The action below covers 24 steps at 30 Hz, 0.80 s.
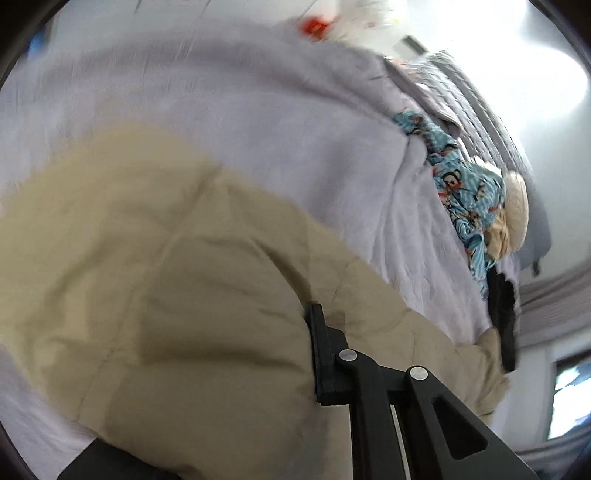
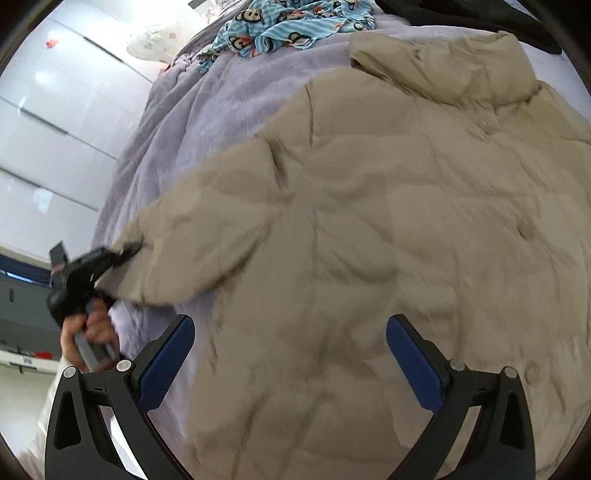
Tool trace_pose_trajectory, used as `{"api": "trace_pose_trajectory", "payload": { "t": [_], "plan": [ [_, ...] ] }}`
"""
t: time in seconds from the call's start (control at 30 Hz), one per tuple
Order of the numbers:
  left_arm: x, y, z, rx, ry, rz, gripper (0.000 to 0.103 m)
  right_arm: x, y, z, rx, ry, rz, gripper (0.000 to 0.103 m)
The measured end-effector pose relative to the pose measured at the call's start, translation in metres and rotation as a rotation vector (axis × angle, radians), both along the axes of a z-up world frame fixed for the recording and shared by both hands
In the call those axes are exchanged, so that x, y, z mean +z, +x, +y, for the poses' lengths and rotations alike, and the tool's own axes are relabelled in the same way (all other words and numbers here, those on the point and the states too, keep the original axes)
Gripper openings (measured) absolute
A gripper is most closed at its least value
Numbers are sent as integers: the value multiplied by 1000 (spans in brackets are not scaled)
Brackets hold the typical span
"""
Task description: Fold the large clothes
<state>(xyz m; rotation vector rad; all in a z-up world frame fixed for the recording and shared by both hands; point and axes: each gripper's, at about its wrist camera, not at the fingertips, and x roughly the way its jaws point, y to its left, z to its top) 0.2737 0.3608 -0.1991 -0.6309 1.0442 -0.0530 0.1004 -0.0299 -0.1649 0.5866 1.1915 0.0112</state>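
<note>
Right wrist — beige padded jacket (image 2: 369, 221) on lilac bedspread (image 2: 207, 122)

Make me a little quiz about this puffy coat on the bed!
1. True or false: the right tongs are wide open above the beige coat.
2. What are the left tongs pinching? A) the sleeve end B) the collar C) the monkey-print cloth
3. What colour is the blanket under the coat?

Key: 1 true; 2 A; 3 pale purple.
</note>
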Motion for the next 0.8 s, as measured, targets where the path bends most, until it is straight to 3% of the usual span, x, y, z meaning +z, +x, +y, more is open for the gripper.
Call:
{"api": "trace_pose_trajectory", "payload": {
  "t": [0.07,0.1,0.13,0.17,0.2,0.23,0.4,0.5,0.67,0.8],
  "plan": [
    [20,-2,-5,-44,53,-46,15,0,14,1,-29,19,-16,102],
    [35,-4,-10,-73,82,-78,15,0,18,0,-38,33,-22,92],
    [43,-5,-13,-91,99,-98,15,-3,24,1,-48,51,-23,68],
    [52,-10,-14,-109,110,-118,15,-8,31,3,-52,69,-7,53],
    [65,-15,-17,-137,124,-150,15,-12,38,3,-54,92,8,31],
    [73,-16,-23,-156,135,-168,15,-19,45,5,-64,130,15,19],
    [119,-33,-54,-271,165,-280,15,-40,68,24,-48,237,-25,16],
    [138,-45,-81,-356,159,-335,15,-64,75,35,-29,281,17,15],
    [157,-52,-161,-491,168,-378,15,-85,73,29,-43,361,31,12],
    [163,-67,-231,-583,180,-399,15,-72,57,13,-17,426,27,12]
  ]
}}
